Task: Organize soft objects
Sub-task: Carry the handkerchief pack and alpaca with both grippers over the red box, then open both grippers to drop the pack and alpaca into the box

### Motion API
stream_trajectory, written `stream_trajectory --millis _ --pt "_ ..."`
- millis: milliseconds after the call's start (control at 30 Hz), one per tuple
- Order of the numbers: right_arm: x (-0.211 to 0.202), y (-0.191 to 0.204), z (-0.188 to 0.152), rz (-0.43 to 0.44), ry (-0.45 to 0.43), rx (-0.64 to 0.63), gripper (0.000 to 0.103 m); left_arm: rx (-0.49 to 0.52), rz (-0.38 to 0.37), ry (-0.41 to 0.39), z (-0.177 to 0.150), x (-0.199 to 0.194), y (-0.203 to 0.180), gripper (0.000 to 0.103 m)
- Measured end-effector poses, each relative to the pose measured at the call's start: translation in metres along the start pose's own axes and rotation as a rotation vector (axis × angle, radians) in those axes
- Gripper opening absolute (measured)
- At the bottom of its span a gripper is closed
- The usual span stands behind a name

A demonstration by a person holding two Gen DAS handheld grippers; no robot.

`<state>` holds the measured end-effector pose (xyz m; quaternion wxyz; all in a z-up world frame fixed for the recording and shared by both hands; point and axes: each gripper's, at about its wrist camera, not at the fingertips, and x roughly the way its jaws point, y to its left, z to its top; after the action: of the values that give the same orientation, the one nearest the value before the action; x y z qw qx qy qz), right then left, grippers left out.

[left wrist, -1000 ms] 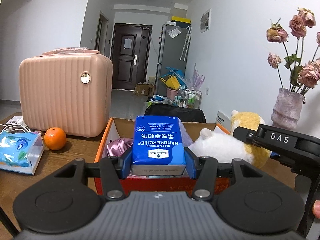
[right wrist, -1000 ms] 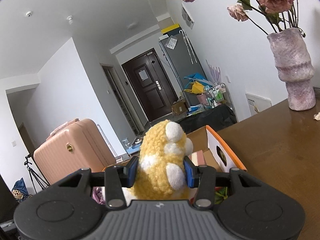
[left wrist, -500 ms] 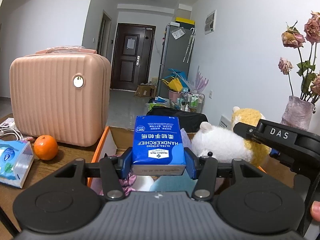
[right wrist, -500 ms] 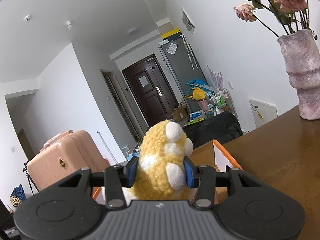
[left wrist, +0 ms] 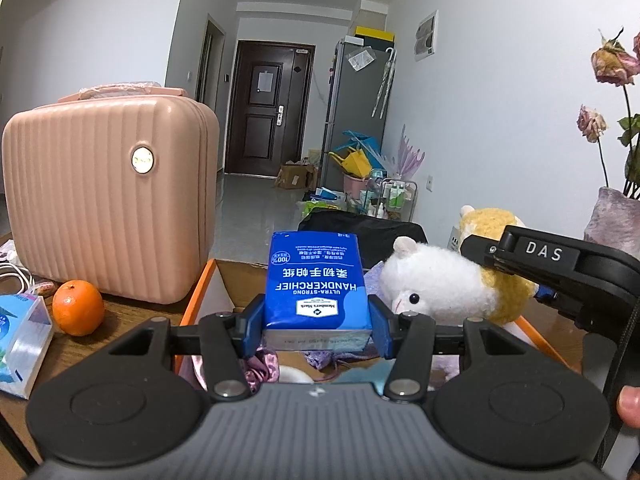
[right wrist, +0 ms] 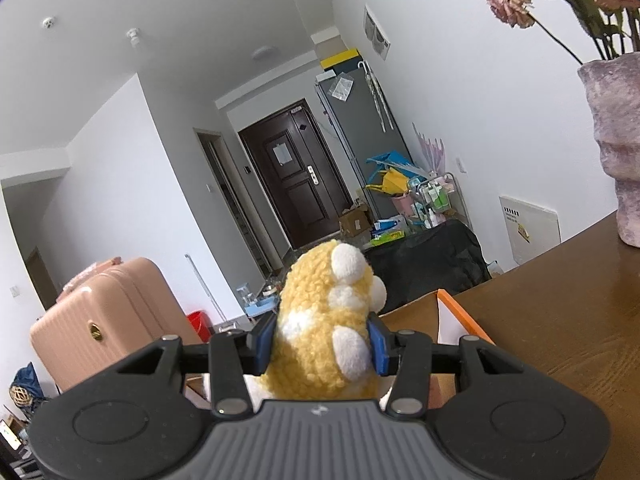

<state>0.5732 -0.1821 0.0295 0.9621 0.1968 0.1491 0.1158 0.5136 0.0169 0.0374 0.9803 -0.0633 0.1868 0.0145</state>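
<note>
Overhead, tissue pack (left wrist: pixel 316 280) and plush toy (left wrist: pixel 444 288) clear the box rim (left wrist: pixel 200 284).

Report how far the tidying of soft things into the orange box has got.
Done: pink and purple fabric pieces already lie in the orange box. In hand: the left gripper clamps a blue tissue pack above the box, and the right gripper clamps a yellow and white plush toy. Left: both need setting down inside; a tissue box sits on the table.
</note>
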Motion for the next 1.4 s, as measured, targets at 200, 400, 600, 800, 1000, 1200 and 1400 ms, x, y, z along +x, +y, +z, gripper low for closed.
stream_trajectory --millis 200,400,600,800,1000,1200,1400 --pt "0.018 -0.001 0.000 -0.032 0.029 -0.014 0.047 0.008 0.009 0.018 0.000 0.012 0.001 0.054" --pt "0.025 -0.011 0.002 -0.058 0.069 0.011 0.051 0.021 0.014 0.025 -0.001 0.017 0.001 0.057" --pt "0.023 -0.012 0.003 -0.098 0.071 -0.024 0.069 0.021 0.029 0.019 -0.001 0.016 0.002 0.070" --pt "0.012 -0.011 0.006 -0.118 0.045 -0.093 0.097 0.015 0.063 0.001 0.002 0.012 0.008 0.094" --pt "0.004 -0.015 0.010 -0.094 0.037 -0.119 0.103 0.012 0.102 -0.023 0.004 0.008 0.012 0.103" --pt "-0.003 -0.015 0.010 -0.099 0.031 -0.149 0.103 0.003 0.115 -0.012 0.005 0.007 0.016 0.103" --pt "-0.015 -0.011 0.005 -0.088 0.031 -0.192 0.103 0.008 0.124 -0.017 0.003 0.000 0.017 0.103"
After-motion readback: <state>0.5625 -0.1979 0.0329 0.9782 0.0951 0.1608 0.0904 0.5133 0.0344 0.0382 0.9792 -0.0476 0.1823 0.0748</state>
